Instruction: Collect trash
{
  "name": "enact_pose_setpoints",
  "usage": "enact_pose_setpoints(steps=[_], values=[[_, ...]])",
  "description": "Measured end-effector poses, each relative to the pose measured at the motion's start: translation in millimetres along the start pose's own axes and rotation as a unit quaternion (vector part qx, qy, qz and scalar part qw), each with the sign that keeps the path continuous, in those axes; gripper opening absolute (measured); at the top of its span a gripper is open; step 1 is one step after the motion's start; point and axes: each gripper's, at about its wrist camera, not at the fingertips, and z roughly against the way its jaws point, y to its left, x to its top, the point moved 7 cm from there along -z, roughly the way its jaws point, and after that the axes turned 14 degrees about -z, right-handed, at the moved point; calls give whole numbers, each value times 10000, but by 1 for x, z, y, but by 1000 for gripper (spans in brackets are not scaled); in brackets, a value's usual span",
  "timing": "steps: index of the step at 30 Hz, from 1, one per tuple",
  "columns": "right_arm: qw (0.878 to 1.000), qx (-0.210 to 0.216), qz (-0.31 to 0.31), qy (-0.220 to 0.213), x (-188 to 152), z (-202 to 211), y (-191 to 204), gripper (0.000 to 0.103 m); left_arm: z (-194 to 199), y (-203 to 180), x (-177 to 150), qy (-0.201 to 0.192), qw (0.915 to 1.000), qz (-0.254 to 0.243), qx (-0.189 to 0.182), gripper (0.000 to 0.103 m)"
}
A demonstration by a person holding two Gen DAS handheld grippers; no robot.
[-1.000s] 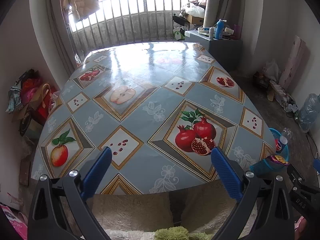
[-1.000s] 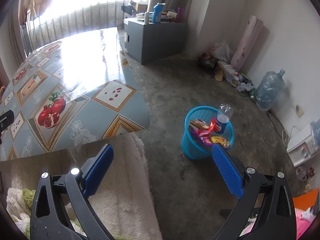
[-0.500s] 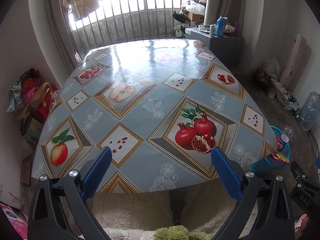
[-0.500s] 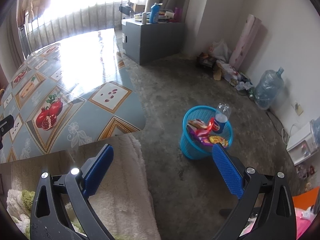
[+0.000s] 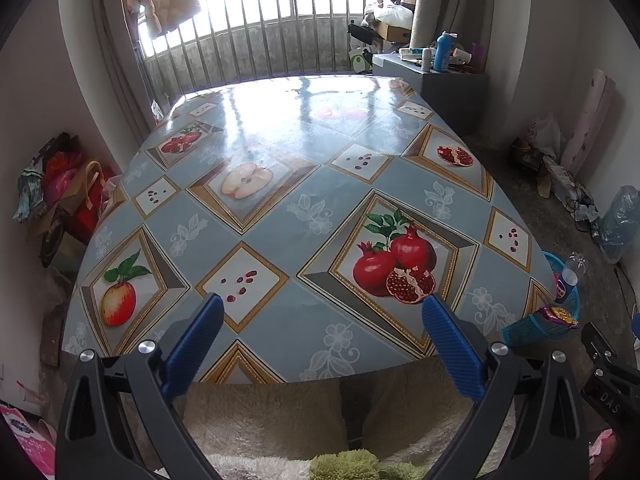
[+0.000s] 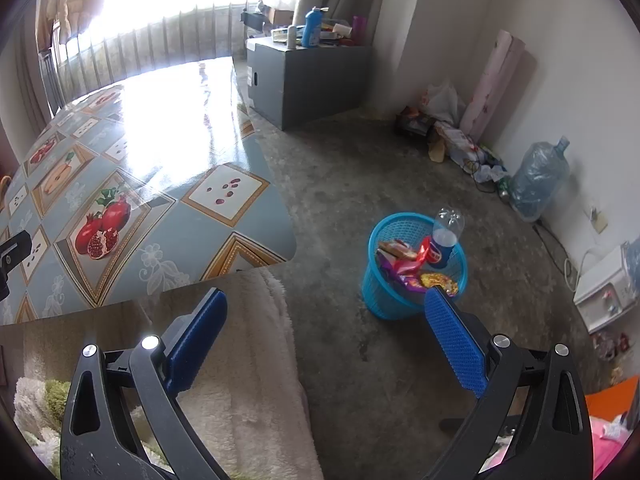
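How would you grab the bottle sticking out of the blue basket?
Grip the plastic bottle from above, around its clear end. It leans upside down in the blue basket, that end poking above the rim, while wrappers crowd its labelled part.

The left claw (image 5: pixel 322 330) is hovering with its two blue fingers (image 5: pixel 195 338) spread wide apart and holding nothing, above the near edge of the worktop (image 5: pixel 304 184), which is wearing a glossy cloth with fruit pictures. At the right, on the floor just beside the worktop corner, a blue basket (image 5: pixel 538 326) is standing with a plastic bottle (image 5: pixel 568 276) and colourful wrappers (image 5: pixel 558 314) sticking out of it. A grey cabinet (image 5: pixel 448 84) is standing behind the worktop.
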Motion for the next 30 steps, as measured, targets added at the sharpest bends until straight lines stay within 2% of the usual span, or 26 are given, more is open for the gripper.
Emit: enact_pose_setpoints(steps=[30], values=[[10000,28,11,-12,-1,1,7,95,1,0,0,6,10000,-7,10,97]])
